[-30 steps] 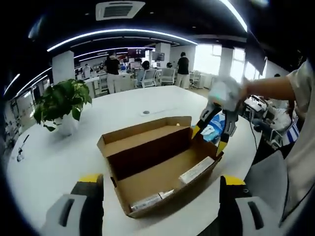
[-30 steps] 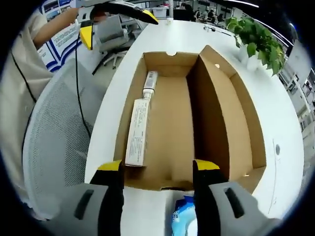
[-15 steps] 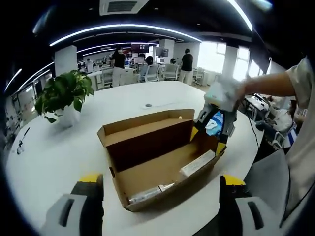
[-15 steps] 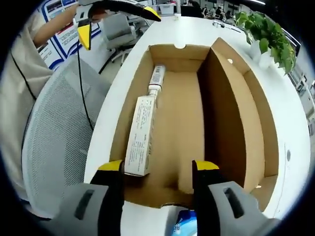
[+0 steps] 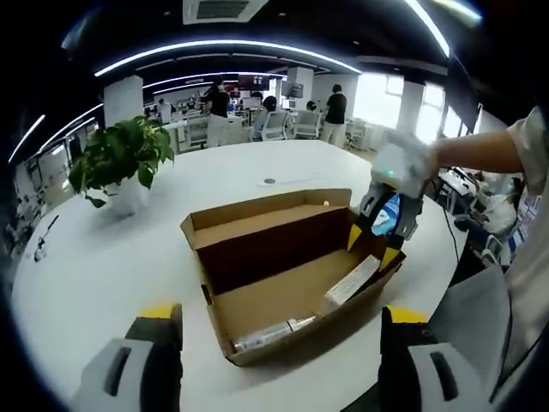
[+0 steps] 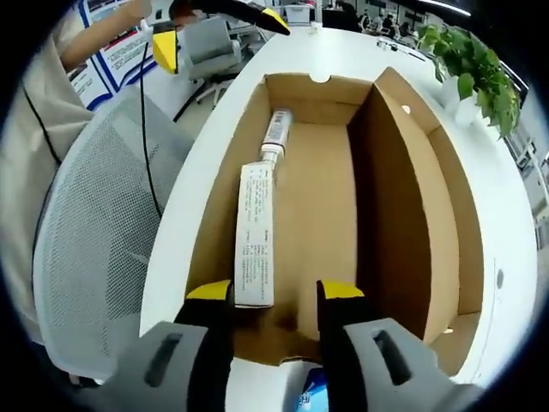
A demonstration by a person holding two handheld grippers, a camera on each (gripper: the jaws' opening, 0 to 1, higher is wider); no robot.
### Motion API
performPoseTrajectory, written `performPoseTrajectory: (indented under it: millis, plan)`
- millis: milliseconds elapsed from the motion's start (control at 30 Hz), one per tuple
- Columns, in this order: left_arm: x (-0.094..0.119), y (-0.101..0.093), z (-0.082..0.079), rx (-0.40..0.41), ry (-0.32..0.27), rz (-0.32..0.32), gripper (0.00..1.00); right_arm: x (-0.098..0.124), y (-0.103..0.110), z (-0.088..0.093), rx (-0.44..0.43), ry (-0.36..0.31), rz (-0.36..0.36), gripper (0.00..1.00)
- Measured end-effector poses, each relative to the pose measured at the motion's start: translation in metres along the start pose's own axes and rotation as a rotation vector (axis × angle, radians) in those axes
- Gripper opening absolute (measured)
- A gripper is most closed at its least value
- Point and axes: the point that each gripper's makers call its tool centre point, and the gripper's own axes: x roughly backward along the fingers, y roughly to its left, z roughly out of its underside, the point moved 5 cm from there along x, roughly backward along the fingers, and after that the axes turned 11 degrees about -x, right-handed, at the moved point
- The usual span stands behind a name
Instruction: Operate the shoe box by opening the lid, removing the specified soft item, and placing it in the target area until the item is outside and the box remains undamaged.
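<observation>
Left gripper view shows the shoe box (image 5: 287,279), plain brown corrugated cardboard, standing open on the round white worktop (image 5: 103,283) with its lid folded up along the far side. Inside, against the near wall, lie a long white carton (image 5: 350,281) and a slim tube (image 5: 262,336) end to end. At the box's right end the right gripper (image 5: 376,243) hangs with its yellow-tipped jaws around a soft pale-blue packet (image 5: 388,215), apparently pinched between them, above the box rim. The left gripper (image 5: 274,319) is spread wide, nothing between its grey, yellow-capped jaws.

Right gripper view looks down the length of the box (image 6: 343,197): smooth flat floor, a semicircular thumb notch in the far wall, the printed carton (image 6: 255,233) and tube (image 6: 276,131) along the left wall. The blue packet (image 6: 310,398) peeks out between that gripper's (image 6: 274,293) jaws at the bottom edge. A leafy potted plant (image 5: 120,159) in a white pot stands well apart on the worktop; a grey mesh chair (image 6: 94,249) sits beside it.
</observation>
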Motion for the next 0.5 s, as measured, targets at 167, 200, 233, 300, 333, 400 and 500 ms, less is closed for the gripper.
performPoseTrajectory:
  millis: [167, 200, 233, 300, 333, 400, 500]
  plan:
    - [0.004, -0.003, 0.002, 0.011, -0.008, 0.006, 0.98, -0.007, 0.005, 0.000, 0.002, 0.001, 0.010, 0.20]
    - [0.005, -0.003, 0.002, 0.013, -0.009, 0.007, 0.98, -0.008, 0.005, 0.000, 0.002, 0.002, 0.014, 0.19]
    - [0.005, -0.003, 0.002, 0.014, -0.011, 0.007, 0.98, -0.009, 0.005, 0.000, 0.002, 0.003, 0.015, 0.18]
    - [0.007, -0.003, 0.001, 0.018, -0.023, 0.007, 0.99, -0.010, 0.006, 0.000, 0.001, 0.004, 0.017, 0.17]
    - [0.008, -0.003, 0.000, 0.021, -0.028, 0.007, 0.99, -0.011, 0.007, 0.000, 0.003, 0.003, 0.022, 0.17]
    - [0.010, -0.003, -0.001, 0.025, -0.039, 0.007, 0.99, -0.010, 0.007, 0.000, 0.001, 0.002, 0.021, 0.17]
    - [0.012, -0.003, -0.003, 0.019, -0.054, 0.008, 1.00, -0.011, 0.008, 0.000, -0.029, 0.005, 0.025, 0.17]
